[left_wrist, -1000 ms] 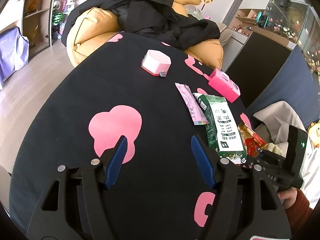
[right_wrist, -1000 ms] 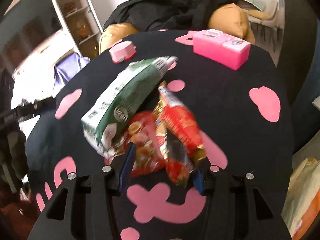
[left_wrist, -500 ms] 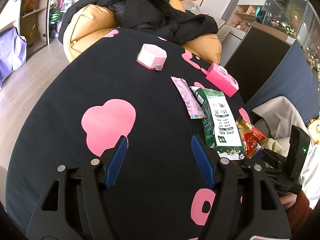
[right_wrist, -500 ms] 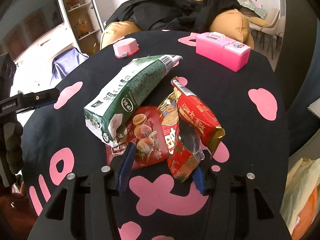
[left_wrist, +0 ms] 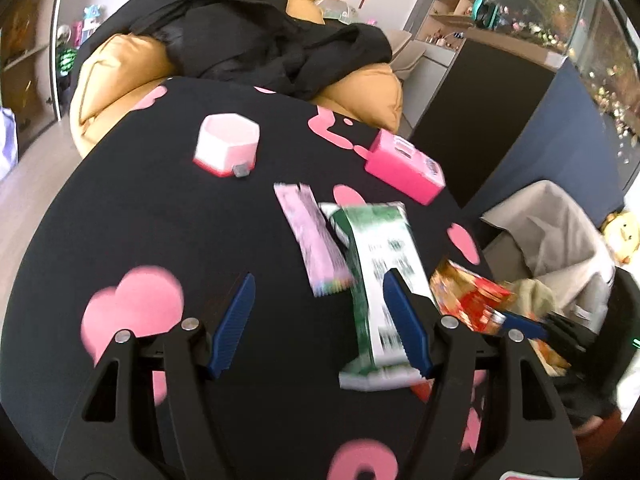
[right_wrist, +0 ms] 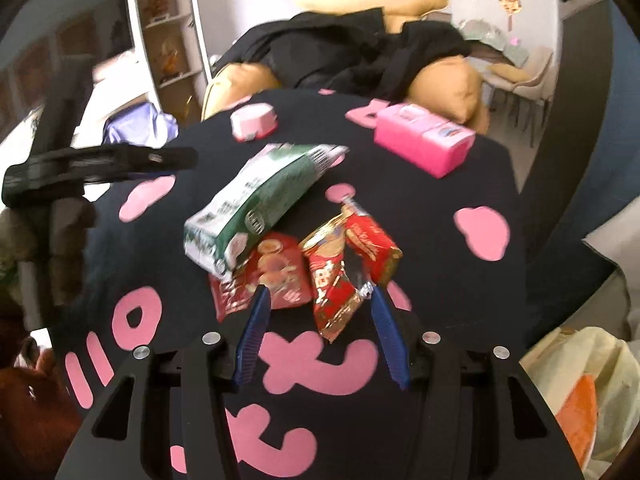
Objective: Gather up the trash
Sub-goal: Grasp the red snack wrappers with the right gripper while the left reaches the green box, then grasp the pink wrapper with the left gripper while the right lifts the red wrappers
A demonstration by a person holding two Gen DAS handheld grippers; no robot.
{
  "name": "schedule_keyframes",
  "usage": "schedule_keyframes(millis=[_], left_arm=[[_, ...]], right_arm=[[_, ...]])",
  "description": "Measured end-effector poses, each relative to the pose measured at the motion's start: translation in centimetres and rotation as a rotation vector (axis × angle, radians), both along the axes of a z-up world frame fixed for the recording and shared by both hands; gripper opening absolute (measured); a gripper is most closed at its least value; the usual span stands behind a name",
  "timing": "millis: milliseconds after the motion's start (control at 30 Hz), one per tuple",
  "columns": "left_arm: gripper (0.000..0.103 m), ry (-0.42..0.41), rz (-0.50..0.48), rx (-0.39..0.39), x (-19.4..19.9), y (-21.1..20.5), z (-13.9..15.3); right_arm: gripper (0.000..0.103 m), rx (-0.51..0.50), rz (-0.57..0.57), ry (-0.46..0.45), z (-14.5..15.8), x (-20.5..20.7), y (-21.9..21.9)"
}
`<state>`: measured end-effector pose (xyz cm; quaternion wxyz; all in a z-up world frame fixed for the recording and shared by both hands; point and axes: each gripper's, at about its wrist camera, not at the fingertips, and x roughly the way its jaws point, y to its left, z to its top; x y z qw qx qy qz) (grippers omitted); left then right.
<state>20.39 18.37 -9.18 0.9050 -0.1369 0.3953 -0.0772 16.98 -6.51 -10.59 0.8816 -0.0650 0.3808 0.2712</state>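
A green and white carton [left_wrist: 380,280] [right_wrist: 260,200] lies on the black table with pink shapes [left_wrist: 160,220]. A pale pink wrapper [left_wrist: 312,236] lies left of it. Red snack wrappers [right_wrist: 344,264] [left_wrist: 468,300] lie by the carton's near end, one partly under it. My left gripper [left_wrist: 320,300] is open and empty above the table, its right finger over the carton. My right gripper [right_wrist: 318,308] is open, its fingers on either side of the crumpled red wrapper's lower end, not clamped on it. The right gripper's blue fingertip [left_wrist: 520,326] shows in the left wrist view.
A pink hexagonal box [left_wrist: 226,148] [right_wrist: 254,120] and a bright pink case [left_wrist: 404,168] [right_wrist: 424,142] stand at the table's far side. An orange sofa with black clothing [left_wrist: 260,48] is behind. A lined bin [left_wrist: 560,240] stands to the right; a pale bag [right_wrist: 580,380] hangs by the table edge.
My left gripper has moved forward and right, so its right finger now overlaps the carton. My right gripper has moved forward, its fingers now flanking the crumpled red wrapper.
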Motion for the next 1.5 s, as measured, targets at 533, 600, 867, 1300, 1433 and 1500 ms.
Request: schedule_keyframes(millis=[533, 600, 867, 1300, 1433, 1500], left_arm=[[0.014, 0.106, -0.029, 0.107, 4.5, -1.2, -2.7], [0.014, 0.116, -0.060, 0.104, 2.5, -0.4, -2.5], [0.014, 0.125, -0.101, 0.058, -2.5, 1.3, -2.0], [0.024, 0.125, -0.083, 0.016, -3.6, 2.1, -2.7], [0.028, 0.110, -0.103, 0.019, -3.7, 1.7, -2.6], [0.029, 0.104, -0.115, 0.022, -3.7, 1.4, -2.4]], right_arm=[[0.049, -0.016, -0.063, -0.075, 1.2, 0.0, -1.6], [0.049, -0.039, -0.036, -0.095, 1.6, -0.1, -1.0], [0.049, -0.076, 0.056, -0.112, 3.0, 4.5, 2.3], [0.049, -0.068, 0.088, 0.112, -1.6, 8.6, 0.8], [0.049, -0.067, 0.094, 0.117, -2.0, 6.7, -0.2], [0.049, -0.079, 0.102, 0.102, -1.8, 5.7, -0.3]])
